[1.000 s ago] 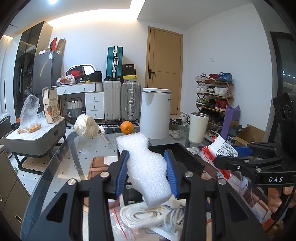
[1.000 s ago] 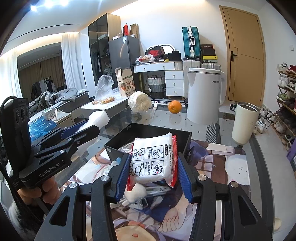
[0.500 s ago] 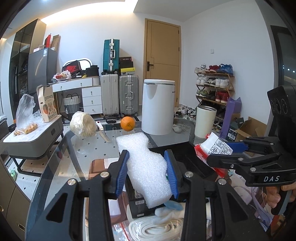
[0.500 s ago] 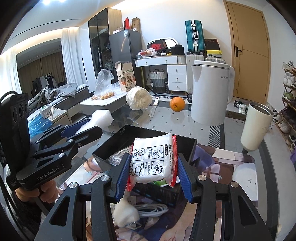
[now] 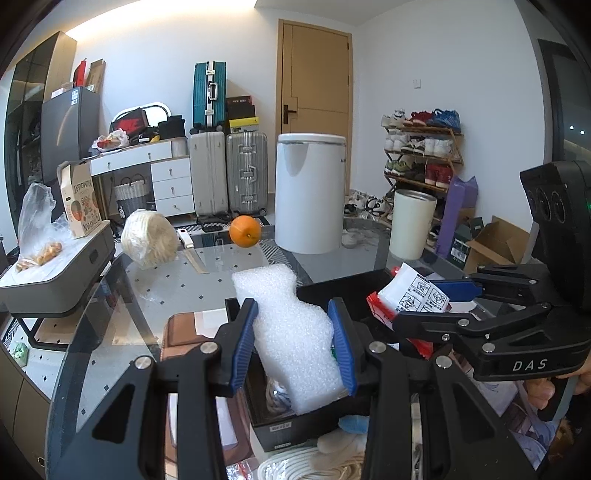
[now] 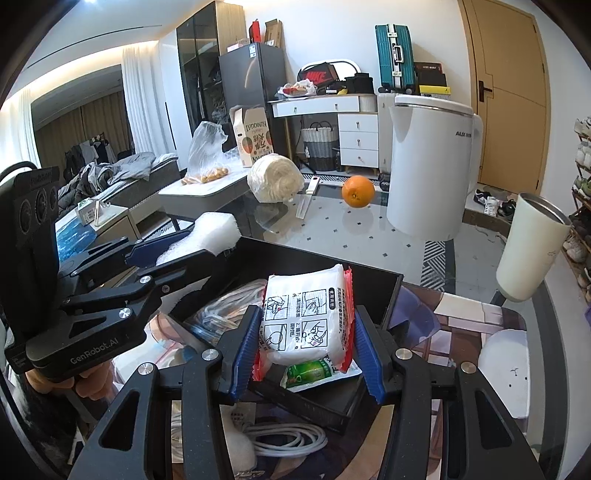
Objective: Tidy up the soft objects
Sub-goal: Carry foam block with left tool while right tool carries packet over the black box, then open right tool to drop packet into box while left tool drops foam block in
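Left wrist: foam [image 5: 295,332] btwn jaws, over box [image 5: 317,424].

**Bright room, bendy edges**

Light is coming down from ceiling lamps [image 6: 88,2] and a glowing strip [image 6: 92,59] near the curtains, so both pictures are looking bright and clear. The glass table [image 6: 332,229] is shining and showing reflections of the orange [image 6: 357,192] and the white bin [image 6: 430,166]. The fisheye lens is bending the door [image 5: 314,92] and walls, and the corners are going black. Things close to the cameras are looking big but still sharp.
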`<action>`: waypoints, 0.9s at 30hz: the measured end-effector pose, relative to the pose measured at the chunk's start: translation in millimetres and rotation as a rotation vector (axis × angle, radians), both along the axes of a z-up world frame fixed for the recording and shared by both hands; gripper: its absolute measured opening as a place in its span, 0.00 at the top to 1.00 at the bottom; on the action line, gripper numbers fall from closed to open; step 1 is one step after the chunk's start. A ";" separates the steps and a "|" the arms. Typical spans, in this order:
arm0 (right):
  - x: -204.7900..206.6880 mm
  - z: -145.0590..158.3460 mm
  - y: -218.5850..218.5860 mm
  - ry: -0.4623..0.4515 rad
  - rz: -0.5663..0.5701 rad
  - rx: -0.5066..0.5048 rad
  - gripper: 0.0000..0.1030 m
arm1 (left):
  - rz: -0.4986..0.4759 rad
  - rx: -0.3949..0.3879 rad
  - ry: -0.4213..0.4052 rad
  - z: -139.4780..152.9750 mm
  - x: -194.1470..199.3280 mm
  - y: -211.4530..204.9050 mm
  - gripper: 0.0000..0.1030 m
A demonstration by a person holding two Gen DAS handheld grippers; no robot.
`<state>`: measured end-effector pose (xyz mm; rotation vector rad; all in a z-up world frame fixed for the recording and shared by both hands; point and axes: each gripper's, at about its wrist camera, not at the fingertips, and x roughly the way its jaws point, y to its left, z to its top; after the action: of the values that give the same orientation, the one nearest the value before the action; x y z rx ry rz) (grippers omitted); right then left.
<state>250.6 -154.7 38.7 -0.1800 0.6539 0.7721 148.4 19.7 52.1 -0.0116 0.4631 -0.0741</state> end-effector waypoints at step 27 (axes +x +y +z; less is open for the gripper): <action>17.4 -11.1 21.1 -0.006 0.041 -0.063 0.36 | -0.079 -0.007 0.063 -11.8 24.8 -1.0 0.62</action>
<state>268.0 -133.5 27.6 -0.2537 0.6705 0.7903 173.1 18.7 40.4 -0.0021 0.5259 -0.1535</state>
